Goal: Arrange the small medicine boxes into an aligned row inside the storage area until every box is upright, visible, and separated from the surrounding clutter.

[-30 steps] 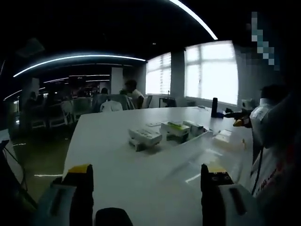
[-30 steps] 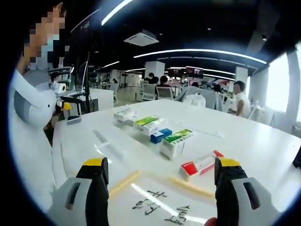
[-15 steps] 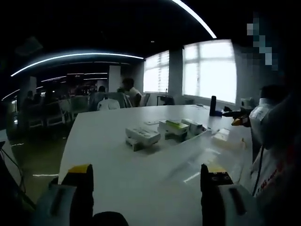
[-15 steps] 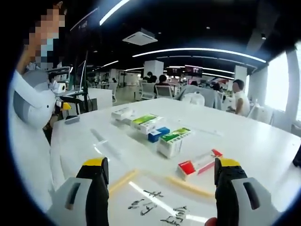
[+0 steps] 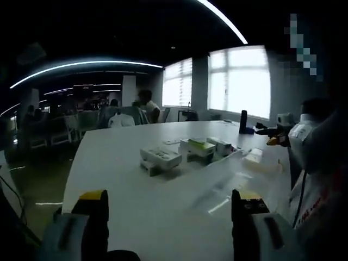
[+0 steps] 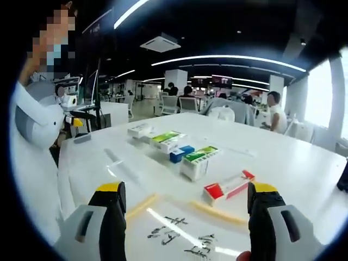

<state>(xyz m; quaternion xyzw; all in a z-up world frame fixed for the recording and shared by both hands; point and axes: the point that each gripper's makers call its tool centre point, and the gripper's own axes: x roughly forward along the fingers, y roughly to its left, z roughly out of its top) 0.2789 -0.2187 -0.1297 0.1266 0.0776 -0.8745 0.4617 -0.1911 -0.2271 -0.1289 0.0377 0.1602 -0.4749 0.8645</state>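
Both grippers, left (image 5: 168, 209) and right (image 6: 184, 204), hovered jaws apart, empty; medicine boxes (image 6: 173, 151) lay at twelve o'clock on the table (image 6: 304, 168).

The counter (image 6: 304, 163) is a large white surface with a glossy finish. Lying directly on it, in the right gripper view, is a loose line of boxes running across its middle: a white box (image 6: 139, 130) farthest off, a green-topped box (image 6: 166, 140), a small blue box (image 6: 180, 153), a second green-topped white box (image 6: 199, 161), and a red-and-white box (image 6: 228, 186) lying flat, nearest. Two tan strips (image 6: 217, 213) lie on the near part of the counter, with handwritten black marks (image 6: 187, 239) between them. A dark bottle (image 5: 243, 122) stands near the counter's far edge in the left gripper view.
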